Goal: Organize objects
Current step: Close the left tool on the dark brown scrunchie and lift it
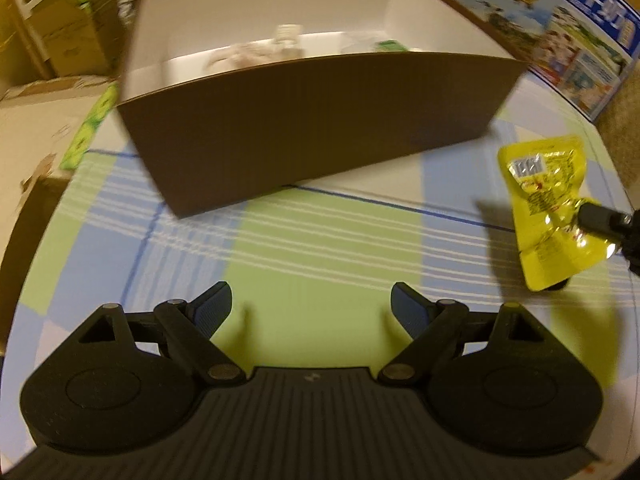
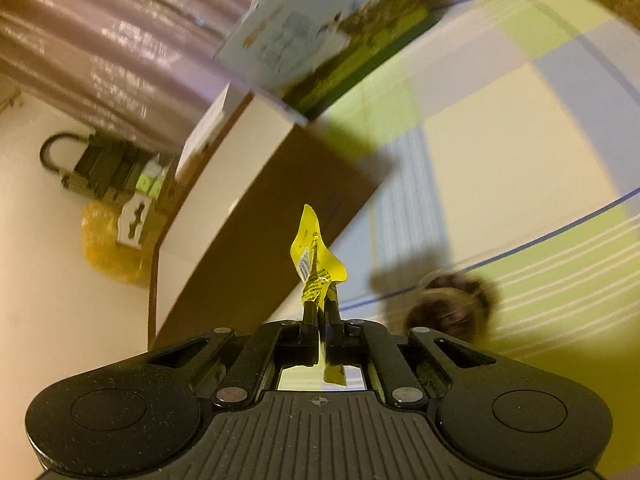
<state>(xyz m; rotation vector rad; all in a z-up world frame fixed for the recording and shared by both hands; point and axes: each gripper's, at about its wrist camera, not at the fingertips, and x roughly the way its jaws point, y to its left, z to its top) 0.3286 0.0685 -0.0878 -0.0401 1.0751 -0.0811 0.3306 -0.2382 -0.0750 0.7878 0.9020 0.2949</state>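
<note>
A yellow snack packet (image 1: 544,208) hangs above the checked tablecloth (image 1: 304,248), pinched at its middle by my right gripper (image 1: 580,216), which reaches in from the right edge of the left wrist view. From the right wrist, the packet (image 2: 316,256) stands edge-on between the shut fingers of my right gripper (image 2: 320,312). A brown box (image 1: 312,120) with a white inside stands ahead and holds several pale items. My left gripper (image 1: 311,304) is open over the cloth in front of the box, with nothing between its fingers.
A colourful printed carton (image 1: 576,44) stands right of the brown box. Cardboard boxes (image 1: 52,40) are stacked past the table's left edge. A dark furry object (image 2: 452,308) lies on the cloth beside the right gripper. A padlock-shaped item (image 2: 92,160) and a yellow bag (image 2: 108,244) lie off the table.
</note>
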